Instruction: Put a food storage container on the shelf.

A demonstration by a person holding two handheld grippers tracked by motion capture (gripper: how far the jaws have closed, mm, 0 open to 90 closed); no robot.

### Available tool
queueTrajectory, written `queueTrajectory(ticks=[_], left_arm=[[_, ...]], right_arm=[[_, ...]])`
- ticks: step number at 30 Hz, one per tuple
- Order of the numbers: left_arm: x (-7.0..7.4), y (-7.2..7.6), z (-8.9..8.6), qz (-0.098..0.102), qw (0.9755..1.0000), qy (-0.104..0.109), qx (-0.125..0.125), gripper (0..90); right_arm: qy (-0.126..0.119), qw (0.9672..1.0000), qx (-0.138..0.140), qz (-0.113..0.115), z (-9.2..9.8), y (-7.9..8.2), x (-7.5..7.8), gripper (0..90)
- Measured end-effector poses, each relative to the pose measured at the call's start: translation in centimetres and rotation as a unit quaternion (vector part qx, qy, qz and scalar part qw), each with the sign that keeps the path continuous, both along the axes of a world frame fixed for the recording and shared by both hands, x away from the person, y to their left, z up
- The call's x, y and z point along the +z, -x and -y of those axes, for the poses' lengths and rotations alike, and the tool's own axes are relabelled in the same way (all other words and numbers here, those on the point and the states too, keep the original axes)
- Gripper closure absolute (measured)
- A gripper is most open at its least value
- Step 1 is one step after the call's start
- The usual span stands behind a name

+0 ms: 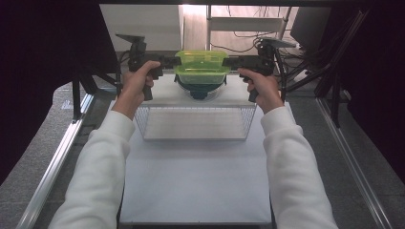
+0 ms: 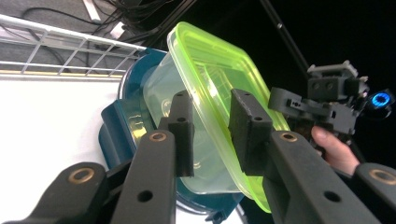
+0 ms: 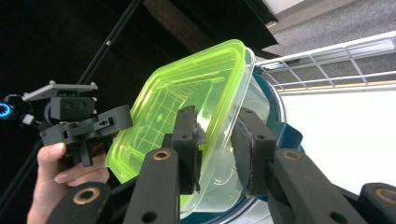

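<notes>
Left tongs [image 1: 171,61] and right tongs [image 1: 230,62] grasp opposite ends of a clear plastic container with a lime-green lid [image 1: 201,65], resting on a dark teal bowl [image 1: 200,89] at the white worktop's [image 1: 196,176] far edge, beyond a wire basket [image 1: 195,122]

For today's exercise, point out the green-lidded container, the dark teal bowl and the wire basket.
green-lidded container [image 1: 201,58]: high view, on the lid's top.
dark teal bowl [image 2: 112,135]: left gripper view, on its outer wall.
wire basket [image 1: 248,119]: high view, on its right wall.
</notes>
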State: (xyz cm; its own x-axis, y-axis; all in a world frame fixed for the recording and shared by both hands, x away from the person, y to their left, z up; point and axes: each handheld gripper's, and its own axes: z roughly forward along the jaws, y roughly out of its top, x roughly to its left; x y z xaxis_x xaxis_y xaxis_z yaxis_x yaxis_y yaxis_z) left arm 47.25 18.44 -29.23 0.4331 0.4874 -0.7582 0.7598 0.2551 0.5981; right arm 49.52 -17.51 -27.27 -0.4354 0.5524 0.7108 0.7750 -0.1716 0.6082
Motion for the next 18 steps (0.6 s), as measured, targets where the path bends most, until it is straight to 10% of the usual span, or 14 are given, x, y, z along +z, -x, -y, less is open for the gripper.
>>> queueTrajectory(ticks=[6,10,18], left_arm=[[0.0,0.1,0.3,0.01,0.9998,-0.014,0.005,64.6],[0.1,0.4,0.4,0.041,0.9971,-0.045,0.046,33.8],[1.2,4.2,-0.8,0.116,0.9891,-0.067,0.061,20.5]], right_arm=[[0.004,1.0,-0.001,0.008,-0.1,0.1,0.0,68.8],[0.019,0.9994,-0.001,0.03,-0.5,0.0,0.1,33.4],[0.038,0.9936,0.002,0.106,0.9,2.3,1.4,21.6]])
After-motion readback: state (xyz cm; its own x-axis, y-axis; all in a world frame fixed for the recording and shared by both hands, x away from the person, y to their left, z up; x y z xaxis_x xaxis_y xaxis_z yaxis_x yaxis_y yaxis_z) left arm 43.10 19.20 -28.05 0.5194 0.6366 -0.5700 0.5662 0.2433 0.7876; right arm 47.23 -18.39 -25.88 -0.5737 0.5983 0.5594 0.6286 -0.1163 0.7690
